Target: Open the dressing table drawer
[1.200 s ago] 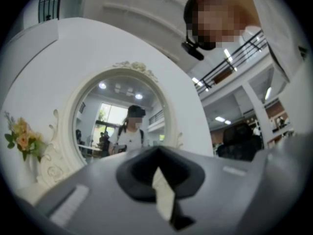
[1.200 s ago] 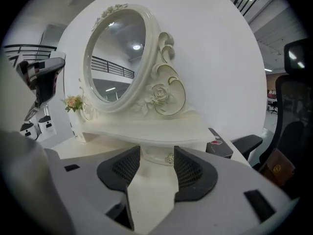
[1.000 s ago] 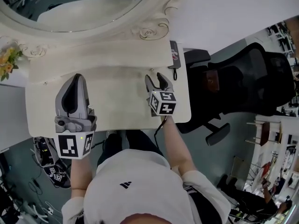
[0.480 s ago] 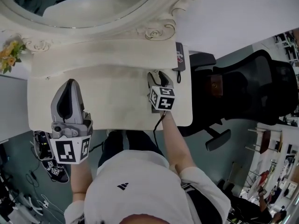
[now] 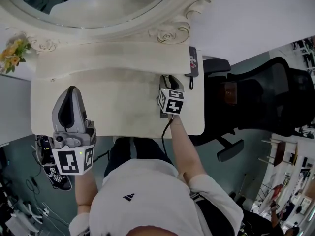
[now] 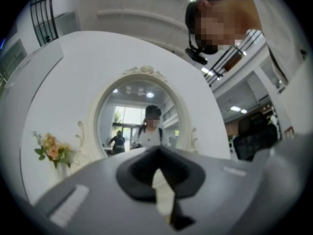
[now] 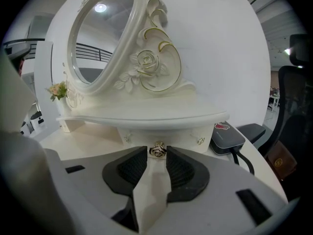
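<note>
Right gripper point(image 5: 170, 80) at centre right of head view, over the table point(image 5: 123, 114); in its own view its jaws are clamped on the knob point(image 7: 157, 151), one pad on each side; knob sits on the drawer point(image 7: 168, 132) front, centre of that view, just under the shelf point(image 7: 146, 115); drawer looks closed, front flush with the frame; left gripper point(image 5: 73, 89) at lower left of head view, over the table's left part, well apart from the drawer; its jaws are together, nothing between them; mirror point(image 5: 98, 6) across the top; flowers point(image 5: 12, 54) at upper left; black box point(image 5: 193, 62) at the table's right edge, just beside the shelf; chair point(image 5: 266, 92) at right.
</note>
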